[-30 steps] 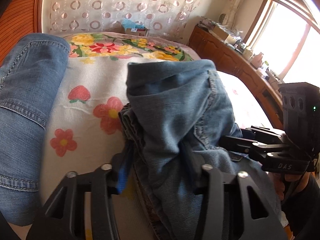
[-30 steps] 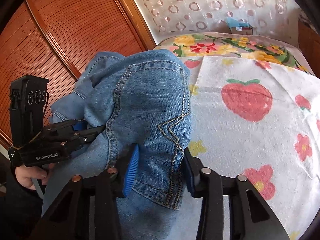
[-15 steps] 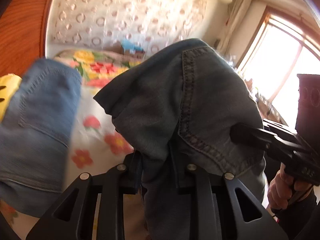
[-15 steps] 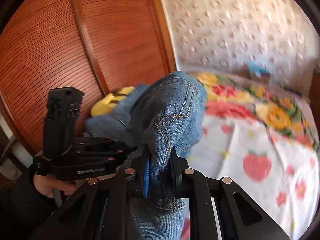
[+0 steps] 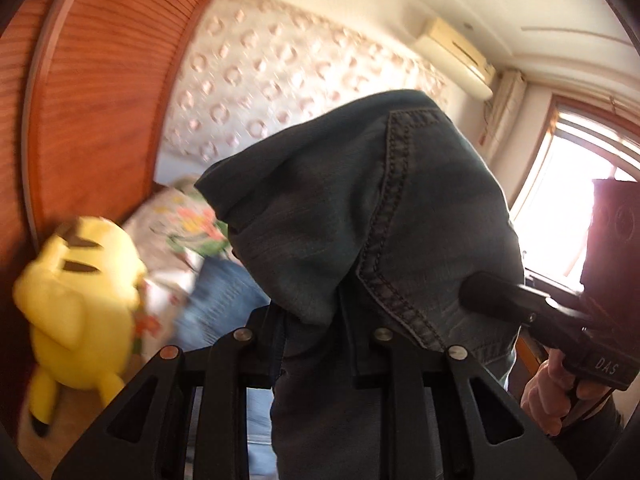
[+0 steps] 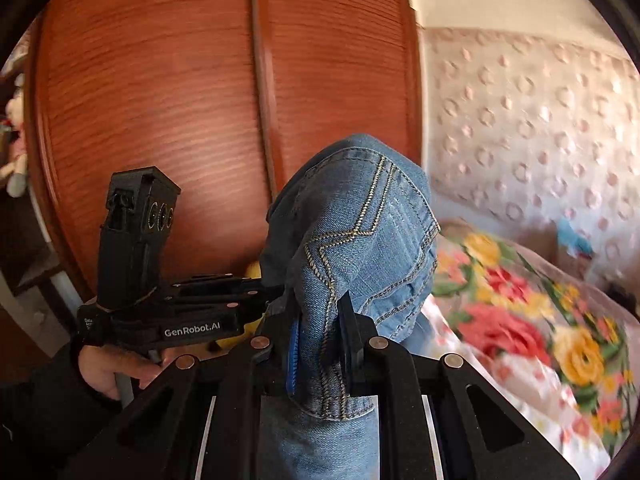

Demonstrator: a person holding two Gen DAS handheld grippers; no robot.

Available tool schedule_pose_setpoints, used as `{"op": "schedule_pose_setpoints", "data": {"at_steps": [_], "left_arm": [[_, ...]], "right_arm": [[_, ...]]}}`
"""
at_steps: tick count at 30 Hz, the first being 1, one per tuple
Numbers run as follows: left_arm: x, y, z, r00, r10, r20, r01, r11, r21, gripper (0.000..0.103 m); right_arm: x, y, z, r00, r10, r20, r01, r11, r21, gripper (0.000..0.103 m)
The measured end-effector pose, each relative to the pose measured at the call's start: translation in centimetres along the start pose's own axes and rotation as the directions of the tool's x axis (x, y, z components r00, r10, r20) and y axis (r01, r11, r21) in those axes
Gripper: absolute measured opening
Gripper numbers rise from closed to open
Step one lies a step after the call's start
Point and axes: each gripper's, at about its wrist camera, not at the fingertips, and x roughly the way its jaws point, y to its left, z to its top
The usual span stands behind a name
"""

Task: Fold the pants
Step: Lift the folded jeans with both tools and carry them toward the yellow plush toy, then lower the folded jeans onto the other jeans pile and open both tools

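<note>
The blue denim pants (image 5: pixel 360 216) hang lifted in the air, bunched over both grippers. My left gripper (image 5: pixel 316 336) is shut on a fold of the pants near a stitched seam. My right gripper (image 6: pixel 320 340) is shut on the pants (image 6: pixel 360 240) at a pocket with zigzag stitching. Each gripper shows in the other's view: the right one (image 5: pixel 500 300) pinching the cloth at the right, the left one (image 6: pixel 256 292) pinching it at the left. More of the pants (image 5: pixel 224 296) trails down toward the bed.
A yellow plush toy (image 5: pixel 76 280) sits at the left by the wooden wardrobe doors (image 6: pixel 180 100). The bed with a floral cover (image 6: pixel 520 312) lies below to the right. A padded headboard wall (image 5: pixel 272 72) stands behind, a bright window (image 5: pixel 568 184) at the right.
Both grippers have closed tight on the pants and lifted them up off the bed; the views now tilt upward toward the wall and wardrobe.
</note>
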Motion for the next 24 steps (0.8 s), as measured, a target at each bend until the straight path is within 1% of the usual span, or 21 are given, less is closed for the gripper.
{"op": "schedule_pose_setpoints", "data": {"at_steps": [2, 3, 5, 7, 9, 11, 13, 14, 16, 18, 21, 24], "left_arm": [[-1.2, 1.4, 1.4, 0.999, 0.043, 0.024, -0.043, 0.999, 0.008, 0.024], [-1.8, 1.8, 1.6, 0.998, 0.06, 0.03, -0.06, 0.998, 0.012, 0.024], [-2.3, 3.4, 2.6, 0.993, 0.115, 0.038, -0.116, 0.993, 0.013, 0.025], [-1.9, 4.9, 3.2, 0.988, 0.15, 0.035, -0.15, 0.989, 0.006, 0.024], [-0.7, 6.4, 3.4, 0.981, 0.191, 0.021, -0.191, 0.981, 0.009, 0.024], [1.8, 7.7, 3.3, 0.976, 0.219, -0.019, -0.219, 0.976, 0.01, 0.024], [5.4, 9.3, 2.7, 0.966, 0.239, -0.094, -0.239, 0.971, 0.016, 0.025], [7.5, 9.9, 2.1, 0.958, 0.249, -0.144, -0.249, 0.968, 0.024, 0.025], [11.0, 10.4, 0.3, 0.944, 0.24, -0.225, -0.239, 0.971, 0.034, 0.024], [12.2, 9.7, -0.9, 0.943, 0.231, -0.24, -0.224, 0.973, 0.057, 0.024], [12.6, 9.0, -1.7, 0.943, 0.231, -0.238, -0.214, 0.972, 0.095, 0.025], [12.2, 8.8, -2.0, 0.941, 0.239, -0.238, -0.217, 0.969, 0.115, 0.025]], "right_arm": [[1.1, 0.5, 1.1, 0.999, 0.042, 0.032, -0.042, 0.999, -0.001, 0.016], [1.7, 0.9, 1.6, 0.997, 0.061, 0.05, -0.061, 0.998, -0.001, 0.016], [3.1, 1.0, 1.8, 0.993, 0.097, 0.072, -0.098, 0.995, 0.015, 0.016], [5.2, 0.3, 1.6, 0.988, 0.136, 0.08, -0.141, 0.988, 0.056, 0.016], [7.2, -0.9, 0.7, 0.984, 0.157, 0.088, -0.165, 0.981, 0.099, 0.016], [9.8, -2.7, -0.9, 0.984, 0.161, 0.076, -0.172, 0.969, 0.179, 0.016], [12.8, -4.7, -3.3, 0.991, 0.126, 0.036, -0.131, 0.96, 0.249, 0.016], [14.3, -5.6, -4.6, 0.995, 0.095, 0.003, -0.092, 0.955, 0.283, 0.016], [16.8, -7.6, -7.8, 0.996, 0.023, -0.082, 0.006, 0.942, 0.336, 0.016], [17.6, -8.9, -9.9, 0.99, -0.061, -0.13, 0.103, 0.934, 0.341, 0.016], [17.3, -10.2, -11.0, 0.986, -0.086, -0.143, 0.136, 0.911, 0.388, 0.019], [17.4, -9.4, -10.6, 0.983, -0.099, -0.156, 0.149, 0.925, 0.349, 0.022]]}}
